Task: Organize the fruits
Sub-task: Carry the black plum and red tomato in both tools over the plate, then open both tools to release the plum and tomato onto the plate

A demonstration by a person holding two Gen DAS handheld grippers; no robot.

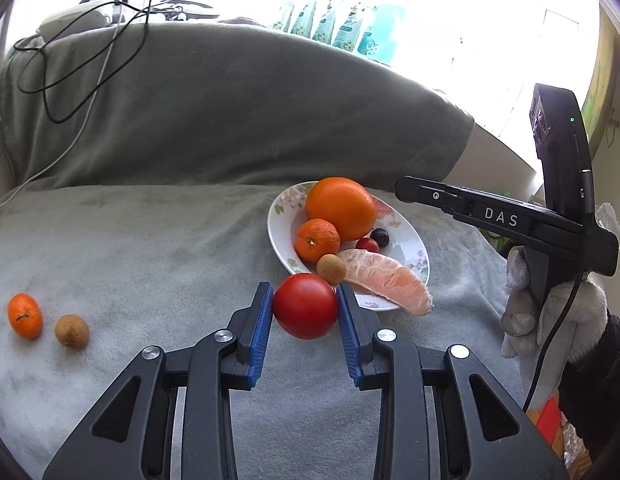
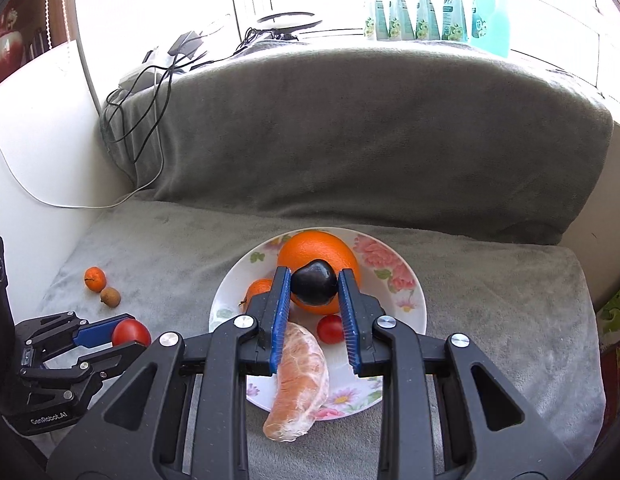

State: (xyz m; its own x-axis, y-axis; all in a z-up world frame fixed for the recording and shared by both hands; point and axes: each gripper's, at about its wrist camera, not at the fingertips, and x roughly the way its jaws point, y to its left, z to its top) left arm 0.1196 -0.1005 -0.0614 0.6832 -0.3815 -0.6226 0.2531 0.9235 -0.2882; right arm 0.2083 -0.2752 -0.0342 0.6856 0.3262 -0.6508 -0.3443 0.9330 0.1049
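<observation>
The left gripper [image 1: 305,306] is gripping a tomato [image 1: 305,306] between its jaws, just short of the plate [image 1: 410,240]. The right gripper [image 2: 314,292] is gripping a dark plum [image 2: 314,283] between its jaws, above the orange [image 2: 310,250] on the plate. Both fruits are probably being carried for sorting. A mandarin [image 1: 25,316] and a longan [image 1: 72,331] are lying on the blanket [image 1: 149,248], far left of the left jaws.
</observation>
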